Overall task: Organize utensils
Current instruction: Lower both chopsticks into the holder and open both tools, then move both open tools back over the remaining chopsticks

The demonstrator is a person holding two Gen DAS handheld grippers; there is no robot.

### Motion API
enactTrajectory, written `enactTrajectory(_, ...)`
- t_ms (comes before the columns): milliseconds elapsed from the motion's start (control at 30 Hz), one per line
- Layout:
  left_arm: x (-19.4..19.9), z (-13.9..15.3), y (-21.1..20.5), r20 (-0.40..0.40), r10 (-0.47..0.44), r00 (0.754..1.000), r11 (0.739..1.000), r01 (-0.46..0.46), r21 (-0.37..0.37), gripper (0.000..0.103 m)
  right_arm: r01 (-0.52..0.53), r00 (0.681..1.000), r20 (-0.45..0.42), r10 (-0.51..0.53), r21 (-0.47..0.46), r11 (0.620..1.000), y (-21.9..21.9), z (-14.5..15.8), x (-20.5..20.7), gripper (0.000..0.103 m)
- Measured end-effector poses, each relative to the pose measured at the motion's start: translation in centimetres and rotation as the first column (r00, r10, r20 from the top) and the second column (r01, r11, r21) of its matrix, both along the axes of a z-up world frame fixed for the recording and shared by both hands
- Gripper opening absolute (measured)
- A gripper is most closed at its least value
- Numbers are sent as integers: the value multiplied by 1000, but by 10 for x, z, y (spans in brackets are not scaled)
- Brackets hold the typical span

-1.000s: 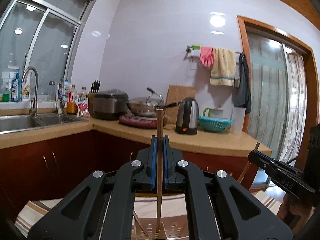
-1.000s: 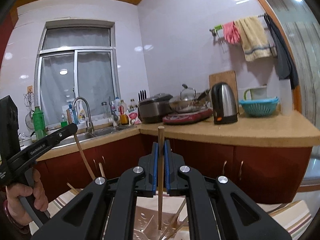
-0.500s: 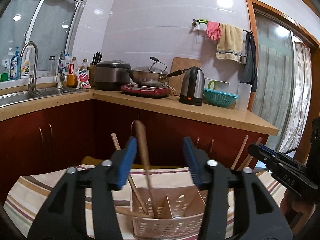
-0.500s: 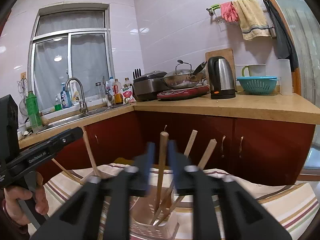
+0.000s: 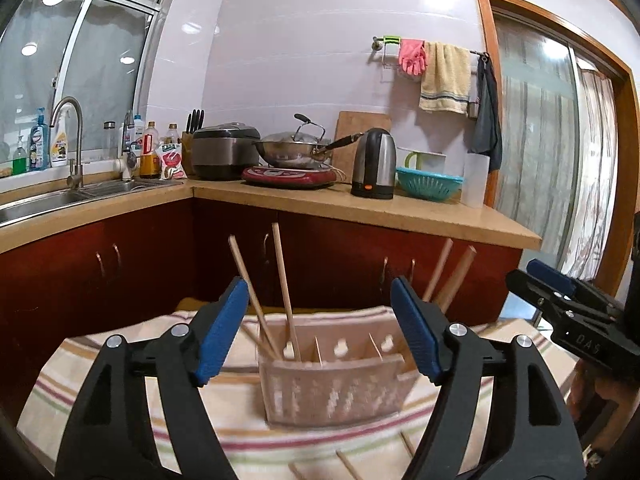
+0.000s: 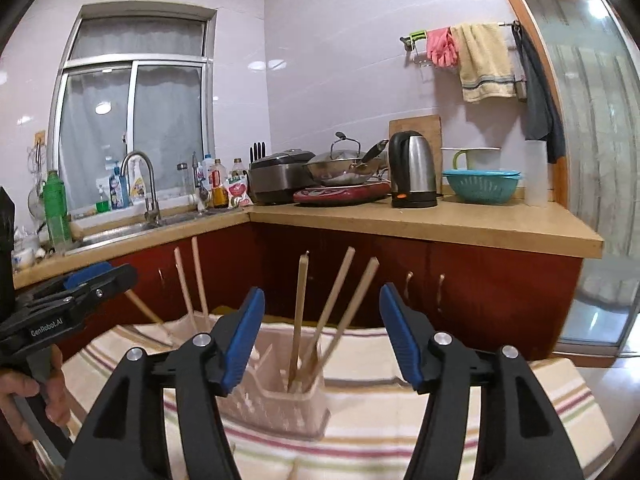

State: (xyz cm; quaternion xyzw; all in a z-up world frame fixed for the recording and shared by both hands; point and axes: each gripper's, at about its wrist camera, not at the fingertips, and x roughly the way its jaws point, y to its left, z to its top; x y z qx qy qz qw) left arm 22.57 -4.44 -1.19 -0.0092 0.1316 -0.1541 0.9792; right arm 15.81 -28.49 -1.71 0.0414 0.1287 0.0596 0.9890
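Note:
A pale perforated utensil basket (image 5: 332, 392) stands on a striped cloth (image 5: 100, 368). Two wooden chopsticks (image 5: 285, 292) lean in its left compartment, and more chopsticks (image 5: 452, 276) poke up at its right end. My left gripper (image 5: 320, 330) hovers in front of the basket; its jaws are opening with nothing between them. In the right wrist view three chopsticks (image 6: 332, 308) stand in the basket's (image 6: 280, 400) near compartment. My right gripper (image 6: 322, 338) faces them, jaws opening, pads touching nothing. Each gripper shows in the other's view: left gripper (image 6: 100, 276), right gripper (image 5: 536, 276).
Loose chopsticks (image 5: 352, 466) lie on the cloth in front of the basket. A person's hand (image 6: 24, 392) holds the left gripper's handle. Behind runs a counter (image 5: 360, 208) with kettle (image 5: 376, 164), wok, rice cooker, teal colander and a sink (image 5: 48, 200) over red cabinets.
Both grippers were shut on an upright chopstick each; both have let go and spread their jaws. The chopsticks now stand in the basket, and both grippers have sunk and drawn back.

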Motion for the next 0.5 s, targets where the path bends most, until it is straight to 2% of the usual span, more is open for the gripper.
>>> enactTrajectory(100, -24, -12, -1, -6, 13, 1000, 1000, -13, 23, 72, 6, 1000, -14, -6, -9, 1000, 0, -7, -22, 59)
enactTrajectory(267, -56, -36, 5, -49, 33, 998, 999, -33, 12, 72, 27, 998, -50, -27, -8, 1000, -1, -29, -60, 59)
enactTrajectory(500, -96, -82, 11, -141, 68, 988, 997, -63, 39, 72, 39, 990, -132, -41, -17, 999, 4, -78, -113, 59)
